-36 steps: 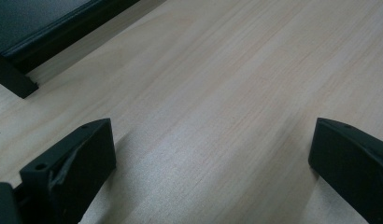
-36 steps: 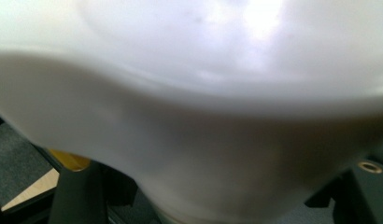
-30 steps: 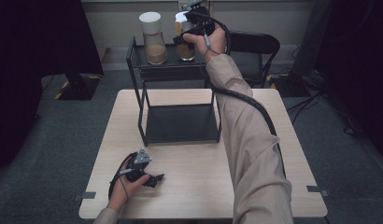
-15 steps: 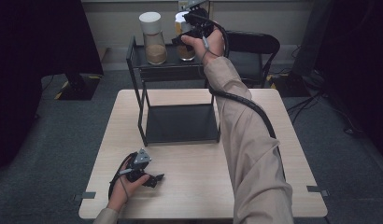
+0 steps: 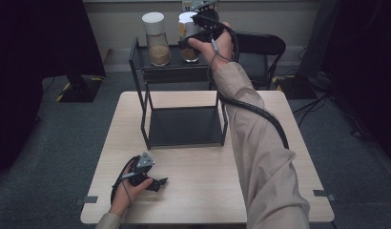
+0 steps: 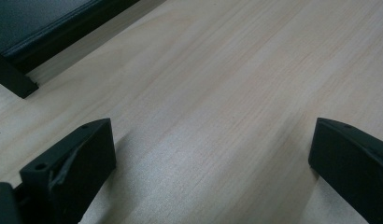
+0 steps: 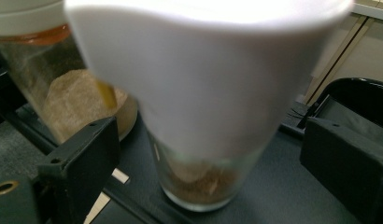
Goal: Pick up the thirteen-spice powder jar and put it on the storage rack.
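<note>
Two claws | my R gripper (image 7: 208,154) jaws just been opening, spread either side of 2nd jar (image 7: 199,116), no squeeze, let go since it stands upright on rack top shelf (image 5: 177,70) beside 1st jar (image 5: 155,40) | L gripper (image 5: 153,182) released, nothing btwn jaws, parked on table (image 5: 279,157) as spare.

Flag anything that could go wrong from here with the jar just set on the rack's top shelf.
1. The right gripper, whose jaws have just been opening, straddles the white-wrapped jar without pressing it; pulling back off-line could clip and tip it.
2. That jar stands close beside the white-lidded jar, so a sideways nudge may knock the two together.
3. Both sit on the rack top shelf, near the far side; a shove could send one off.
</note>
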Demonstrator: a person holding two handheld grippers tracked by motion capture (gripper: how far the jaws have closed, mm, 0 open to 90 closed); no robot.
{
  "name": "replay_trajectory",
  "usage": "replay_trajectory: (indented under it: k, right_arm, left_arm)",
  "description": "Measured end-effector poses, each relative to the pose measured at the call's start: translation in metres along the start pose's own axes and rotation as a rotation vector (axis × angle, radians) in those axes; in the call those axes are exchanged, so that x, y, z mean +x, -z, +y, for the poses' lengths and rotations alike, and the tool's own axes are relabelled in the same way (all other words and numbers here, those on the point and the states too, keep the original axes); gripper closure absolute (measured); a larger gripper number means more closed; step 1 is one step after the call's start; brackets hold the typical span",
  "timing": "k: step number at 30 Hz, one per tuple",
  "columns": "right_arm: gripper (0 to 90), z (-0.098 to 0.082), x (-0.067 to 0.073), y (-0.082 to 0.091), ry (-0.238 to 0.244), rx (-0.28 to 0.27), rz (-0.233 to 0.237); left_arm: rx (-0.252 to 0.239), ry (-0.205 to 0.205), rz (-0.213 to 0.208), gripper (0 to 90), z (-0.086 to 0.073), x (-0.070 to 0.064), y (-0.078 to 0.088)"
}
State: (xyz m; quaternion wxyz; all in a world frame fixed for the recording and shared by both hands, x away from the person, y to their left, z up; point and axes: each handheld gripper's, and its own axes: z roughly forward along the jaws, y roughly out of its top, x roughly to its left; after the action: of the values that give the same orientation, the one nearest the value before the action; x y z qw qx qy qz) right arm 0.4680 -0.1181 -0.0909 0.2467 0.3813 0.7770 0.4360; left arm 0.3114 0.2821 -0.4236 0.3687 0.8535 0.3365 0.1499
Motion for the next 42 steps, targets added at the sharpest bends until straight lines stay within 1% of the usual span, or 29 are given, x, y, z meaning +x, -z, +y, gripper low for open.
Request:
replay_trajectory:
  k: [7, 11, 16, 18, 19, 28, 33, 38, 42]
  right_arm:
    - [3.1, -0.013, 0.000, 0.011, -0.001, -0.011, 0.005]
    - [1.5, -0.019, 0.002, 0.017, -0.008, -0.020, 0.015]
    - [0.9, -0.030, 0.005, 0.024, -0.003, -0.044, 0.033]
    - [1.0, -0.032, 0.005, 0.026, -0.013, -0.043, 0.046]
    - [1.0, -0.033, 0.007, 0.027, -0.013, -0.041, 0.045]
    - [0.9, -0.044, 0.017, 0.034, -0.006, -0.046, 0.051]
    - [1.0, -0.052, 0.022, 0.038, -0.005, -0.061, 0.053]
    - [1.1, -0.062, 0.025, 0.040, -0.002, -0.062, 0.060]
    - [0.9, -0.073, 0.026, 0.041, -0.004, -0.059, 0.057]
  left_arm:
    - [0.000, 0.000, 0.000, 0.0, 0.000, 0.000, 0.000]
    - [0.000, 0.000, 0.000, 0.0, 0.000, 0.000, 0.000]
    - [0.000, 0.000, -0.001, 0.0, 0.000, 0.000, 0.000]
    - [0.000, 0.000, 0.000, 0.0, 0.000, 0.000, 0.000]
    - [0.000, 0.000, 0.000, 0.0, 0.000, 0.000, 0.000]
    - [0.000, 0.000, -0.001, 0.0, 0.000, 0.000, 0.000]
    - [0.000, 0.000, -0.001, 0.0, 0.000, 0.000, 0.000]
    - [0.000, 0.000, 0.000, 0.0, 0.000, 0.000, 0.000]
    - [0.000, 0.000, 0.000, 0.0, 0.000, 0.000, 0.000]
